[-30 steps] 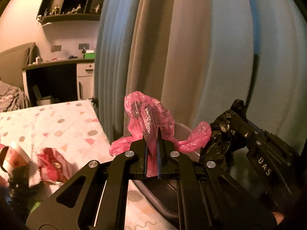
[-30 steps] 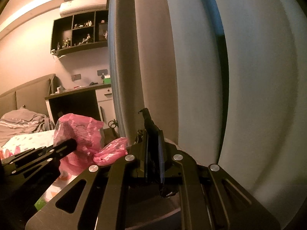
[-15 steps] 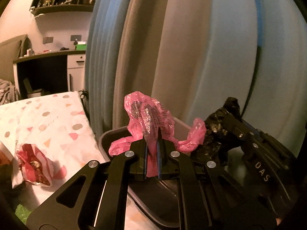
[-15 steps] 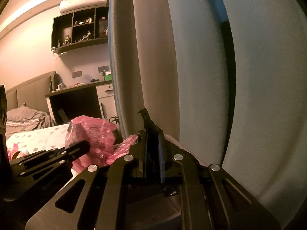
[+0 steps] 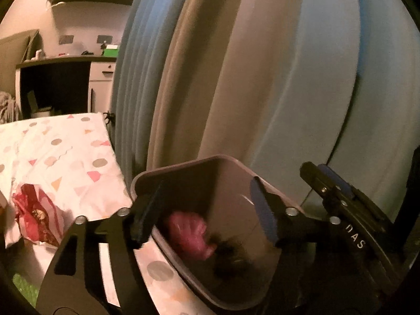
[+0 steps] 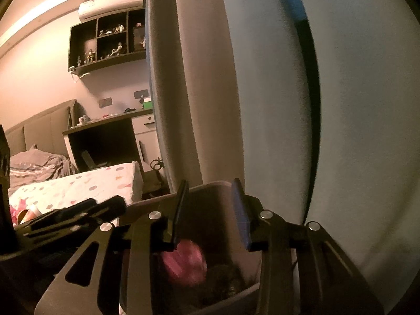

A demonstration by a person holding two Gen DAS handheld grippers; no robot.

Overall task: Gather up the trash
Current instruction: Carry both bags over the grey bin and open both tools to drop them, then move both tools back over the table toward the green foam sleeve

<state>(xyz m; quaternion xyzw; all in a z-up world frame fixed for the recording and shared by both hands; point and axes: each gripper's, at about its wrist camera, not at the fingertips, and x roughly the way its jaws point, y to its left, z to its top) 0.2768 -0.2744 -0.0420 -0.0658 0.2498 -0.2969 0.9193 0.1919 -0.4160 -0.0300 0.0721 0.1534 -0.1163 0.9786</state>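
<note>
A dark bin [image 5: 183, 166] stands beside the bed, against the curtain. A crumpled pink plastic bag [image 5: 190, 232] and a black plastic bag [image 5: 231, 258] lie inside it; both also show in the right wrist view, the pink bag [image 6: 183, 262] and the black bag [image 6: 225, 275]. My left gripper [image 5: 207, 210] is open and empty above the bin. My right gripper [image 6: 210, 210] is open and empty above the bin [image 6: 207, 185]; it shows at the right of the left wrist view [image 5: 328, 181].
A bed with a spotted sheet [image 5: 52, 152] lies left of the bin, with a red-and-white wrapper [image 5: 34, 215] on it. A curtain [image 5: 262, 78] hangs right behind the bin. A desk [image 5: 65, 84] and wall shelf [image 6: 105, 44] stand further back.
Both grippers opened over the bin. The pink bag dropped from the left one and the black bag from the right one into the bin.
</note>
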